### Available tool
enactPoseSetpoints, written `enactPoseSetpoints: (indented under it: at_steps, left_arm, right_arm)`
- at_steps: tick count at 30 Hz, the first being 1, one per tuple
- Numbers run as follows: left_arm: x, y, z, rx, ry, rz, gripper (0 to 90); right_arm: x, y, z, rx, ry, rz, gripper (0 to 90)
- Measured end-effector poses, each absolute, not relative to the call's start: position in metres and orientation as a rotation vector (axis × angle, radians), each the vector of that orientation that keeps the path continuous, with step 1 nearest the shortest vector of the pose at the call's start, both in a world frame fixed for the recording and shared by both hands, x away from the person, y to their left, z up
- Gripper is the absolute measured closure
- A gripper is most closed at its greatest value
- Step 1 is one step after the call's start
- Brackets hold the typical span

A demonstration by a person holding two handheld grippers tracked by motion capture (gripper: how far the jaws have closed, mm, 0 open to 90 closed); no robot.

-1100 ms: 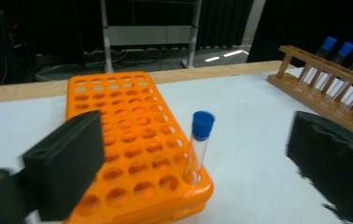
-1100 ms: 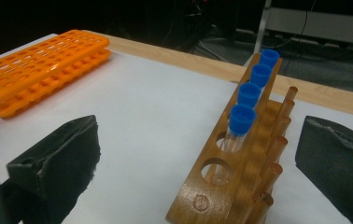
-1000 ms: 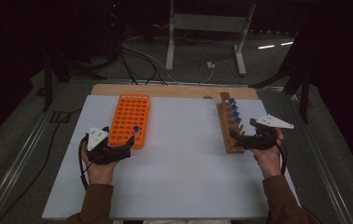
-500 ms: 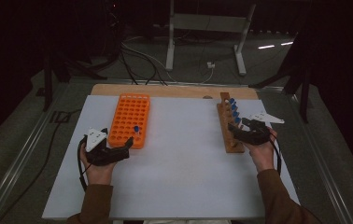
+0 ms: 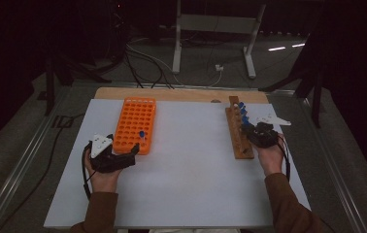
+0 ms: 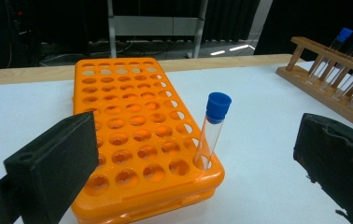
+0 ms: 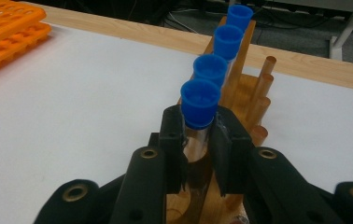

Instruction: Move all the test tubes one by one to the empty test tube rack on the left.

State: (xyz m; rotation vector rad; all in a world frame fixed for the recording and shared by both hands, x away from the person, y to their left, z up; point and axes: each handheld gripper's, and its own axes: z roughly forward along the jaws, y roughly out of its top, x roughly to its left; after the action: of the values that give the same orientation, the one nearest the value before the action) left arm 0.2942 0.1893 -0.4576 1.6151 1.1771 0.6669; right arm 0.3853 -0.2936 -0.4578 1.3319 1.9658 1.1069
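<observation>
Right claw [image 7: 198, 140] clamped on the nearest blue-capped tube [image 7: 199, 105] in the wooden rack [image 5: 237, 136], pads on the glass just under the cap. Tube upright in its hole, three more capped tubes lined up behind it.

Left claw [image 6: 193, 172] gaping wide, holding nothing, parked at the near end of the orange rack [image 6: 132, 135]. One capped tube [image 6: 213, 128] stands in that rack's near corner row, between my jaws but untouched.

Handling, as I judge it: light, stiff, thin clear wall, smooth and likely slippery; fragile if squeezed hard or levered sideways against the rack hole. Grip below the cap looks right: the cap's lip stops it sliding down. Lift straight up along the tube's axis.

Against a second ago: my right jaws stood open beside the wooden rack; they've just been closing, and now the tube sits between them. Left hand unchanged
</observation>
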Motion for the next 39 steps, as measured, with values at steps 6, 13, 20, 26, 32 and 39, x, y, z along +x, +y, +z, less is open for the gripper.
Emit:
enactPoseSetpoints:
  at_steps: [6, 13, 20, 26, 32, 39]
  left_arm:
    - [0.294, 0.19, -0.459, 1.618, 1.183, 0.667, 1.2]
    - [0.294, 0.19, -0.459, 1.619, 1.185, 0.668, 1.2]
    - [0.294, 0.19, -0.459, 1.621, 1.184, 0.671, 1.2]
    - [0.295, 0.19, -0.459, 1.624, 1.184, 0.671, 1.2]
    - [0.295, 0.189, -0.46, 1.631, 1.182, 0.664, 1.2]
    - [0.295, 0.189, -0.461, 1.63, 1.182, 0.662, 1.2]
  right_arm:
    - [0.389, -0.29, -0.46, 1.33, 1.967, 1.094, 75.7]
    - [0.39, -0.287, -0.461, 1.331, 1.95, 1.089, 76.1]
    - [0.386, -0.287, -0.458, 1.325, 1.961, 1.108, 77.1]
    - [0.381, -0.289, -0.45, 1.299, 1.951, 1.131, 77.1]
    - [0.379, -0.295, -0.442, 1.295, 1.936, 1.157, 77.1]
    - [0.376, -0.296, -0.422, 1.259, 1.917, 1.185, 77.1]
